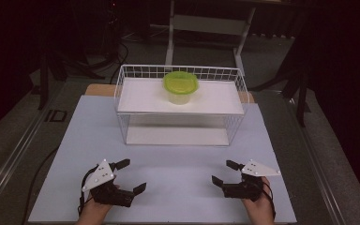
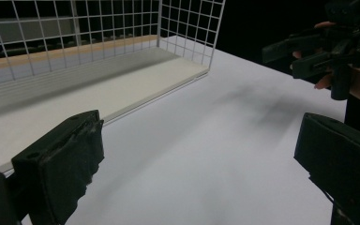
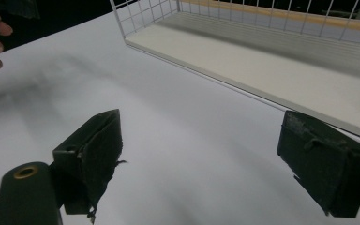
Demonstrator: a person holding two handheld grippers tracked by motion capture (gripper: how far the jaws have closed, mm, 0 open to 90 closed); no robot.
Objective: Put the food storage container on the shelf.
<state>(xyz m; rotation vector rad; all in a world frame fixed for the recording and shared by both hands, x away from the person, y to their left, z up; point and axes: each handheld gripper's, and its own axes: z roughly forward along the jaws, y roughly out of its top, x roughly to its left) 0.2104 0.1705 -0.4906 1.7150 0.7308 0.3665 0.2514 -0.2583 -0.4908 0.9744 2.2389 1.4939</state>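
A clear tub with a lime-green lid (image 1: 180, 86) stands on the top shelf of a white wire rack (image 1: 180, 105) at the back of the table. My left gripper (image 1: 131, 176) rests low at the front left, open, nothing between its jaws. My right gripper (image 1: 225, 172) mirrors it at the front right, also open and empty. In the left gripper view the jaws spread wide over bare white table (image 2: 201, 154), with the right gripper (image 2: 328, 49) and its hand farther off. In the right gripper view the rack's lower shelf (image 3: 281, 65) lies ahead.
The rack's lower shelf (image 1: 176, 136) is bare. A wooden strip (image 1: 98, 89) shows behind the white mat. Table legs and cables (image 1: 206, 28) stand on the dark floor beyond. A metal rail (image 1: 14, 150) runs along the left side.
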